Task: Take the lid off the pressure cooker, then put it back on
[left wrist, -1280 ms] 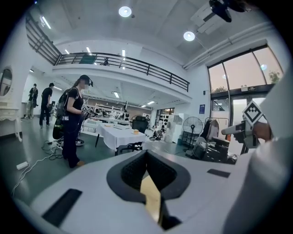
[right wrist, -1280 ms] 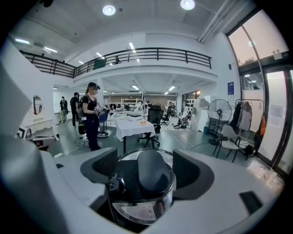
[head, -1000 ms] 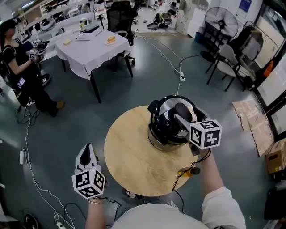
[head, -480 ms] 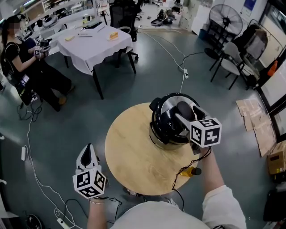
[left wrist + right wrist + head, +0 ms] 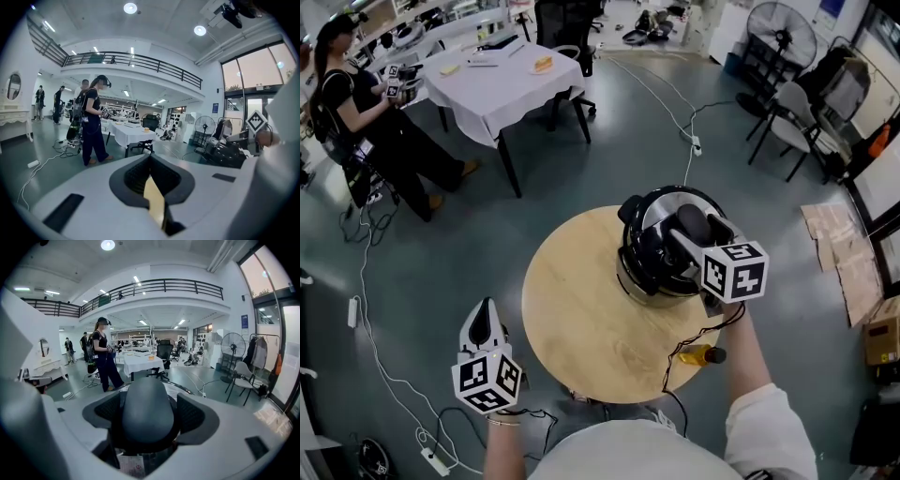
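While left tongs (image 5: 485, 309) sit pressed together, right tongs (image 5: 692, 234) clamp the lid handle (image 5: 147, 411) of the one pressure cooker (image 5: 639, 262).

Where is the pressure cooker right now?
Head view: the pressure cooker sits on the right, far side of the round wooden table, with the right gripper shut on its lid handle.

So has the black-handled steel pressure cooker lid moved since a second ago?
No. Against the round wooden table, the lid sits the same way on the cooker, right gripper still clamped on its handle.
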The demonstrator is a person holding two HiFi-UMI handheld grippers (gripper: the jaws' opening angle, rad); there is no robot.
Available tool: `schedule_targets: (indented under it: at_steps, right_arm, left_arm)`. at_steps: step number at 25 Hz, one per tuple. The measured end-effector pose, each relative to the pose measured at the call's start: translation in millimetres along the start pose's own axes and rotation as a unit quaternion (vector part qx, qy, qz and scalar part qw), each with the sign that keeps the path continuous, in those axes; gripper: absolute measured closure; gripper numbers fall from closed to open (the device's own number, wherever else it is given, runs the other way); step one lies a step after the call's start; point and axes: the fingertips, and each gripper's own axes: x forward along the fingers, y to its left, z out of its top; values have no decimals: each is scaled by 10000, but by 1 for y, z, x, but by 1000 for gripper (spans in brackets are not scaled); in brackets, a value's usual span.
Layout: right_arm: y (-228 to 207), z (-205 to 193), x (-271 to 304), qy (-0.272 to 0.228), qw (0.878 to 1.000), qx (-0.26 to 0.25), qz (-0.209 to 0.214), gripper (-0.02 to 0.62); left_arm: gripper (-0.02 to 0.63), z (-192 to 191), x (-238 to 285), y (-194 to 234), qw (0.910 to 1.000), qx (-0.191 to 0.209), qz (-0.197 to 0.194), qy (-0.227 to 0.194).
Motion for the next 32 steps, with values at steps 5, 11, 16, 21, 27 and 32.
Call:
schedule_targets:
  at_steps: [5,11,16,21,27,32]
  right_arm:
    - [-1,-3,4,-11,10000,18,10,219]
    - [-1,-6,6,45,9999,-133,-67,239]
    - [0,-7,5,36,9998,-188,-87,244]
    - [1,-8,8,95,9998,-196,-34,259]
    - [1,-7,8,117,9996,-273,5,313]
    - [1,-8,7,134,9996,-254,15,314]
  left_arm:
    - [611,-3,-2,1,10000,-23,33,25]
    - [611,-4,-3,6,9999,-58,100,21]
    - [611,-5,-4,6,9999,-84,117,9]
    - [611,-10,-4,5,9999,-124,105,30]
    - [611,-8,-7,4,9998,-139,143,3]
    - [611,-9,-13,7,9997,-159,198,-24]
